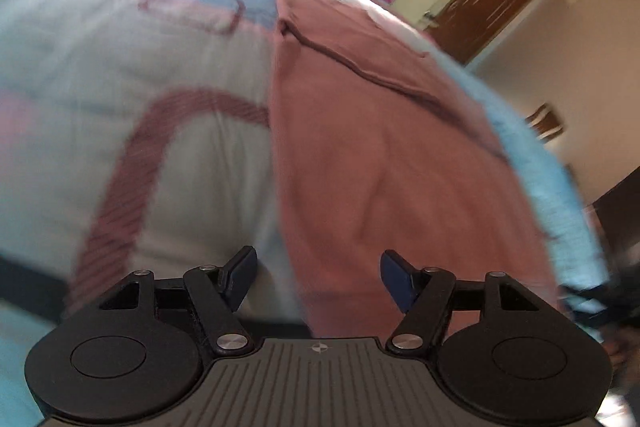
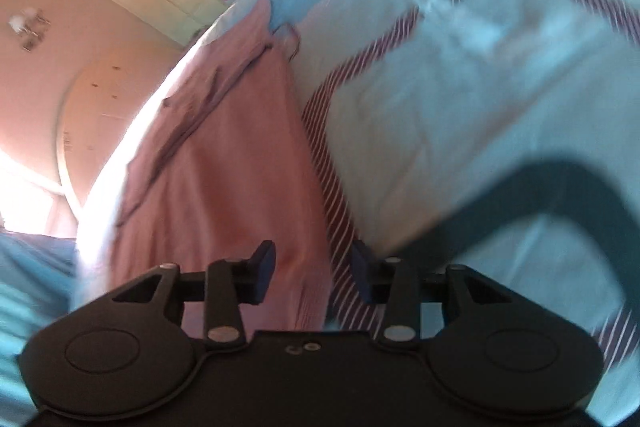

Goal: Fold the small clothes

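- A pink cloth [image 1: 392,163] is lying spread on the bed cover [image 1: 192,187], which is pale with striped maroon shapes. Its long edge is running up the middle of both views.
- Left gripper [image 1: 318,277] is pointing down at the near end of the cloth. Jaws are standing wide apart and nothing is between them.
- Right gripper [image 2: 314,273] is pointing down at the cloth edge, w/ the cover on 1 side. Jaws are partly apart, and the pads are not pressing on anything that I can see.
- Both views are blurred, so fine creases are hard to read.
- Judging from this, the step is reaching for 2 points of the near hem before a fold.
- To do it well: bring each gripper low over a corner, take only the pink layer and not the cover below, close fully before lifting.
- Keep the 2 hands level while lifting, so the fold is coming straight.
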`<action>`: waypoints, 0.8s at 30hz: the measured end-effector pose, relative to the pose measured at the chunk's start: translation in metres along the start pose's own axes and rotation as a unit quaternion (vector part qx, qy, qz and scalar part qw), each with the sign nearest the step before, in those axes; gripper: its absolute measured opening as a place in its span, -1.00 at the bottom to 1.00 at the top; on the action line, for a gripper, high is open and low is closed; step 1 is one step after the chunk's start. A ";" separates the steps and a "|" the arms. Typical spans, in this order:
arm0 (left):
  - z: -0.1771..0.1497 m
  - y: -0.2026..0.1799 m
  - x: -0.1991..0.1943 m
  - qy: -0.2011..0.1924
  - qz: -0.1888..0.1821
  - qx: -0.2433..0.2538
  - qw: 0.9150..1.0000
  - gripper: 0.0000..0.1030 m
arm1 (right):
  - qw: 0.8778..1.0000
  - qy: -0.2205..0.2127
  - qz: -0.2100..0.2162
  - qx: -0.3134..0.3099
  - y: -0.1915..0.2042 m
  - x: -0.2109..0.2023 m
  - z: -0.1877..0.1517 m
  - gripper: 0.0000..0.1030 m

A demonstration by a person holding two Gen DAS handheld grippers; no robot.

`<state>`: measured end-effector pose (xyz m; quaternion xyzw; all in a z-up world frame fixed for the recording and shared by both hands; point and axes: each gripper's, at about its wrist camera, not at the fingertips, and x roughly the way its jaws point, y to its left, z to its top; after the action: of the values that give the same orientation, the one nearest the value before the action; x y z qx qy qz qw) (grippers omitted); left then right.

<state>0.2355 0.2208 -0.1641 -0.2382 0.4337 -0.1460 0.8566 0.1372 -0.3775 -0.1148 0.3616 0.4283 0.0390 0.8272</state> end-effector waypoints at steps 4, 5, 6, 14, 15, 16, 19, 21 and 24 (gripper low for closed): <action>-0.018 0.005 -0.001 -0.012 -0.039 -0.028 0.999 0.29 | 0.999 0.008 0.035 0.006 0.001 0.000 -0.014 -0.22; -0.019 0.008 -0.001 -0.014 -0.042 -0.036 0.998 0.22 | 0.999 0.006 0.038 0.007 0.002 0.003 -0.014 -0.24; -0.018 0.006 0.001 -0.016 -0.042 -0.042 0.998 0.19 | 0.999 0.004 0.043 0.010 0.003 0.006 -0.012 -0.27; -0.008 -0.025 0.004 -0.017 0.000 0.030 0.999 -0.88 | 0.997 0.013 0.054 -0.052 0.024 0.020 -0.001 -0.78; -0.008 -0.023 -0.005 -0.035 -0.002 0.022 0.999 -0.88 | 0.996 -0.001 0.075 -0.056 0.026 0.010 -0.001 -0.78; -0.009 -0.018 -0.007 -0.038 0.004 0.016 0.999 -0.88 | 0.994 -0.023 0.095 -0.057 0.028 -0.002 0.001 -0.78; -0.017 -0.007 0.006 -0.013 0.016 0.009 1.000 -0.88 | 0.996 -0.009 0.060 -0.060 0.019 0.005 0.000 -0.78; -0.018 -0.003 0.005 -0.025 0.005 -0.013 1.000 -0.88 | 0.997 0.024 0.025 -0.067 0.016 0.024 -0.004 -0.78; -0.015 -0.004 -0.003 -0.051 -0.012 -0.036 0.998 -0.88 | 0.998 -0.006 0.062 -0.024 0.021 0.018 0.004 -0.78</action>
<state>0.2214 0.2144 -0.1673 -0.2810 0.3913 -0.1286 0.8668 0.1564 -0.3581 -0.1119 0.3677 0.3986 0.0983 0.8344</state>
